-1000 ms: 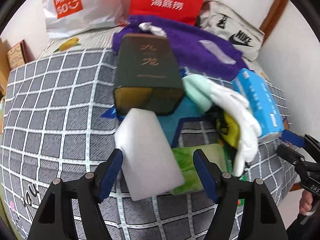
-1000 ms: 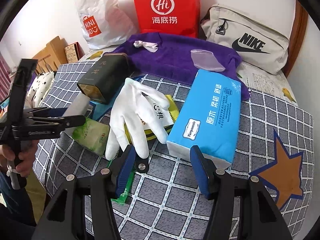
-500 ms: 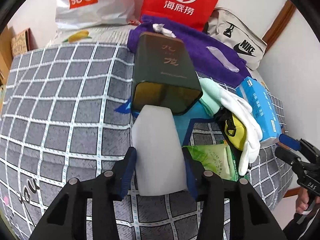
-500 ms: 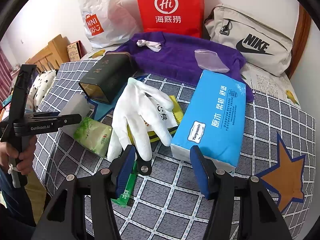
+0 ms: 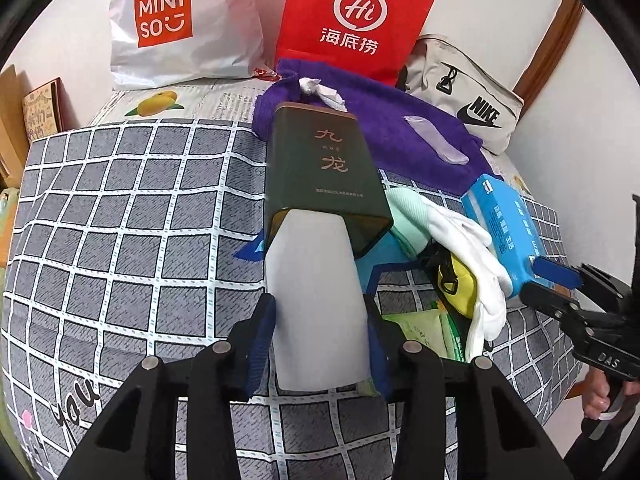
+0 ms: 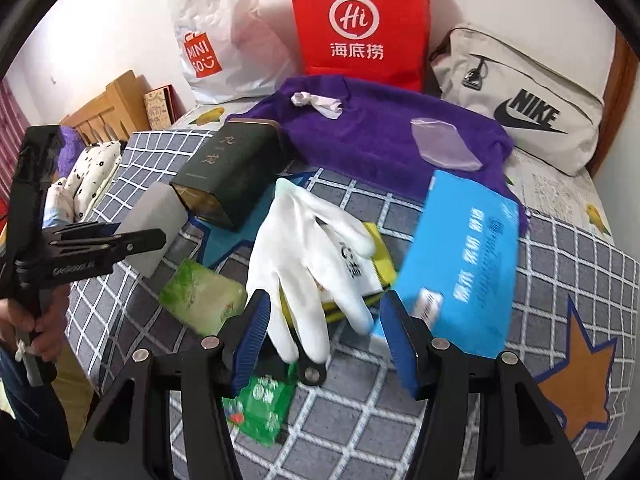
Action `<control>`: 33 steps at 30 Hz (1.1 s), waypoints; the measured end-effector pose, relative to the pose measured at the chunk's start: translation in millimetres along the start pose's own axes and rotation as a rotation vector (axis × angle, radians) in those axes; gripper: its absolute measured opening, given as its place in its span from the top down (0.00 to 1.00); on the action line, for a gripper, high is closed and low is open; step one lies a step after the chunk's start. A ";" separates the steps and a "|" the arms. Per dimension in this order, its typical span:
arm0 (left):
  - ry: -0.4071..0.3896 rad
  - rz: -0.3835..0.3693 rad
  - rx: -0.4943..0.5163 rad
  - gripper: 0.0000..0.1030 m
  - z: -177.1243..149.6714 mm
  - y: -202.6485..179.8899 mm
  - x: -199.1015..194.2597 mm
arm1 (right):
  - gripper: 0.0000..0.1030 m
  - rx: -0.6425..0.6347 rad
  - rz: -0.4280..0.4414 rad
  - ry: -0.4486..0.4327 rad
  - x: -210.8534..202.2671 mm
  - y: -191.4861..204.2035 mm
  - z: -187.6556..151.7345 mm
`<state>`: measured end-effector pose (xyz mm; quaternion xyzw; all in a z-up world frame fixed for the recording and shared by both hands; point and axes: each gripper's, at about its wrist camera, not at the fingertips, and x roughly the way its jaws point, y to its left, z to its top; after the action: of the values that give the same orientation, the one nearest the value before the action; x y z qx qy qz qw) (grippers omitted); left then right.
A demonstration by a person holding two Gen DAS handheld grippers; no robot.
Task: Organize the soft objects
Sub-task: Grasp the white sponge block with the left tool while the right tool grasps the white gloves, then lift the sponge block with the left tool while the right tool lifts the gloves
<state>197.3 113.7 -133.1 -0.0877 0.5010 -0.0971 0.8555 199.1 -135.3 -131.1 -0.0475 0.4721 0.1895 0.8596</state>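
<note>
Sponge block point(image 5: 316, 300) sits clamped in the left hand-held gripper point(image 5: 320, 344), seemingly first; white glove point(image 6: 308, 256) awaits the right hand-held gripper point(image 6: 324, 340), jaws apart.

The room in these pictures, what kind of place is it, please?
Most likely a bedroom at home: a checked bedsheet covers what looks like a bed, a wooden headboard stands at one end, and shopping bags lean against the wall.
</note>
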 end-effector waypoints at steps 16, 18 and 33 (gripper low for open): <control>0.027 -0.024 -0.026 0.61 6.6 12.1 11.0 | 0.46 -0.042 0.032 0.075 65.4 25.8 38.0; 0.031 -0.027 -0.027 0.61 7.3 13.0 11.8 | 0.54 -0.047 0.027 0.070 69.0 24.7 38.6; -0.003 -0.023 -0.029 0.61 11.3 8.2 -6.7 | 0.90 0.002 0.069 -0.018 20.1 6.8 44.6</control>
<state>204.6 123.9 -124.1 -0.1060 0.5001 -0.0994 0.8537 241.7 -111.7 -122.5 -0.0285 0.4658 0.2188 0.8569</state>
